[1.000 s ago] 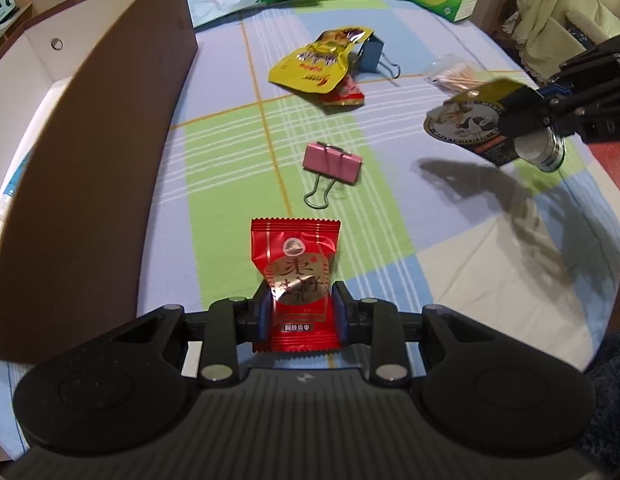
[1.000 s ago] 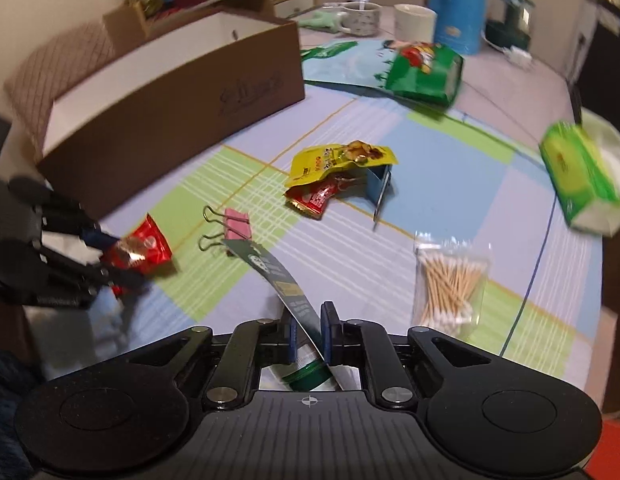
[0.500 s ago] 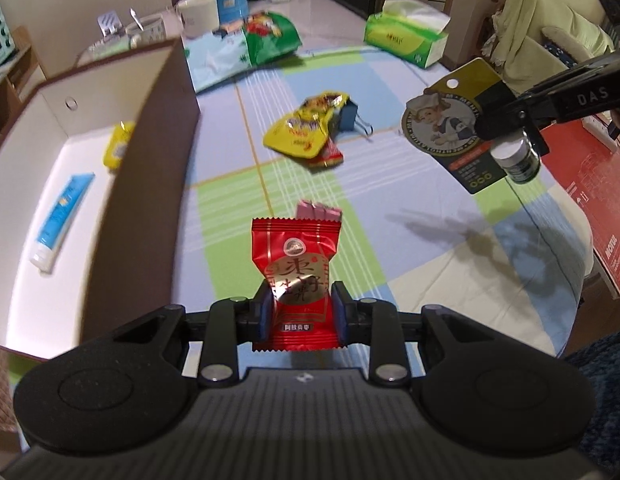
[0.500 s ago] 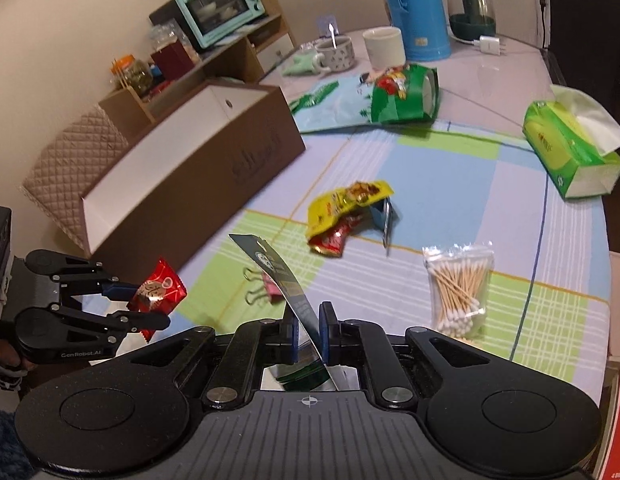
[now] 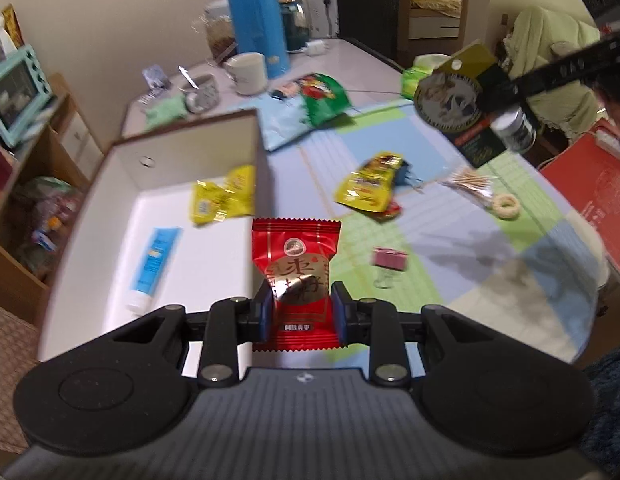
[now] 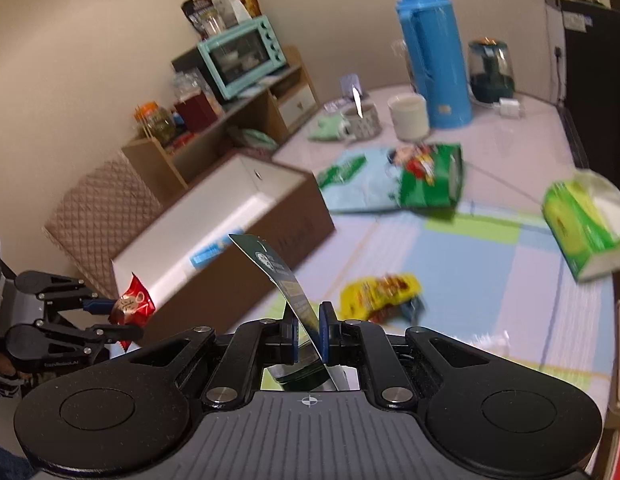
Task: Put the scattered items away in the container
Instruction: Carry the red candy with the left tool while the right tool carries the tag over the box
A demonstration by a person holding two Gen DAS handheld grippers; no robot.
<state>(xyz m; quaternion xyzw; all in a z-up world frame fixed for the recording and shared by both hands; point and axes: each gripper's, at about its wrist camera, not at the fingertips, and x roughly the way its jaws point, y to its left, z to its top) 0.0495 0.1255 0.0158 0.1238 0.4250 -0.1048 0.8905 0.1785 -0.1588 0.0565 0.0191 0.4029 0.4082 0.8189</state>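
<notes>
The box (image 5: pixel 182 140) already has a blue tube (image 5: pixel 152 264) and a yellow bag (image 5: pixel 222 200) inside. The left gripper (image 5: pixel 300 312) pinches a red candy (image 5: pixel 296 276) up by the box wall. The right gripper (image 6: pixel 308 332) pinches a dark card (image 6: pixel 278 276) (a little jar hangs under it). The pink clip (image 5: pixel 389 258) and the snack bags (image 5: pixel 369 188) wait on the table (image 5: pixel 509 248).

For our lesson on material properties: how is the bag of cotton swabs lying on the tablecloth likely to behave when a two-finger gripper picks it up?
The bag of cotton swabs looks like thin clear film, so it would probably crinkle and sag. Its thin sticks suggest it is light. The loose swabs may shift inside, and the film could slip between the pads.
</notes>
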